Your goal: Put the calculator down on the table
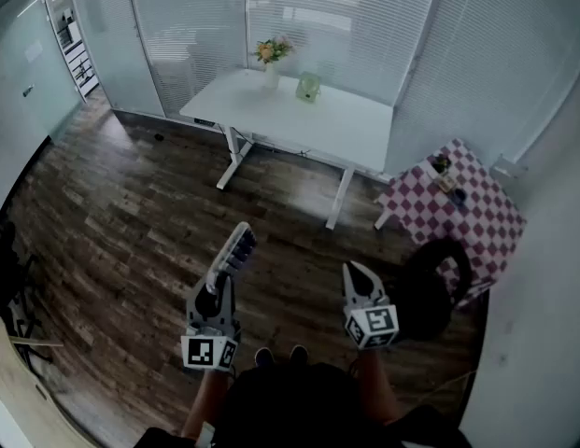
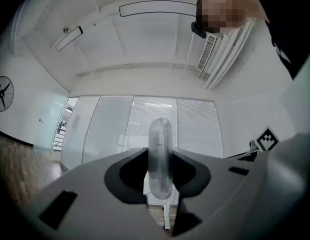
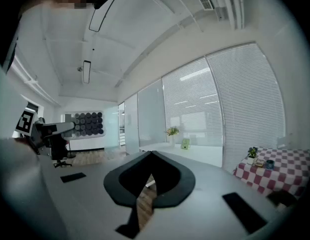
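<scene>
- Left gripper (image 1: 218,287): jaws are closed partway onto the calculator (image 1: 235,250), which is clamped edge-on and held in the air, angled ahead and slightly upward.
- Right gripper (image 1: 360,276): jaws are seen brought together at the tips, with nothing between them.
- Wood floor (image 1: 131,222) is seen beneath both grippers.
- White table (image 1: 346,124) is noted well ahead, apart from the calculator; a vase of flowers (image 1: 271,56) is seen on it.

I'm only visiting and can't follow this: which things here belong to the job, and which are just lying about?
In the job: calculator, clamped in the left claw; white table, far across the floor.
Just about: vase of flowers and green object on that table; checked table; the right claw, shut and empty.
</scene>
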